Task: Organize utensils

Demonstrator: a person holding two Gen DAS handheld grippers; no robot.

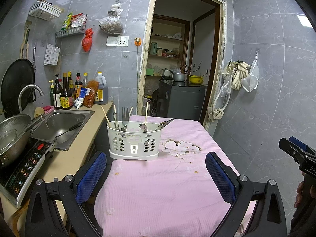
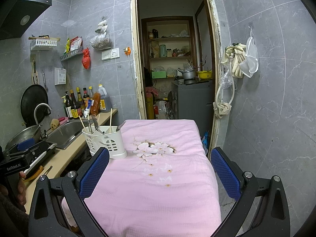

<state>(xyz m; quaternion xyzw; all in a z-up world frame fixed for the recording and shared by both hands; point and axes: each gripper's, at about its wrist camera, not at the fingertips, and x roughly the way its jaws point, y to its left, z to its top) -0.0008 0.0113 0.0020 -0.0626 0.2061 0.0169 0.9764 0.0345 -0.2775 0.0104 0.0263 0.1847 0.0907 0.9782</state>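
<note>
A: Where is the caddy [image 1: 134, 140] from the two grippers?

B: It stands upright on the pink cloth [image 1: 158, 187], at the table's left edge by the counter. For the left gripper [image 1: 156, 174] it lies straight ahead, a little left of centre. For the right gripper [image 2: 160, 170] it sits off to the left, just past the left finger pad.

A: So which hand is nearer?

B: I judge the left one; it faces the caddy squarely, while the right would have to swing across.

A: How do the utensils lie?

B: Their long axes run mostly up and down. The chopsticks [image 1: 105, 115] lean outward, the fork [image 1: 125, 116] stands tines up, and a spoon [image 1: 166, 122] slants over the right rim. Any grasp looks like it must come from above, across a handle.

A: And the jaws?

B: Both pairs are spread wide, holding nothing, well short of the caddy.

A: Anything loose on the cloth?

B: No utensils that I can see.
</note>
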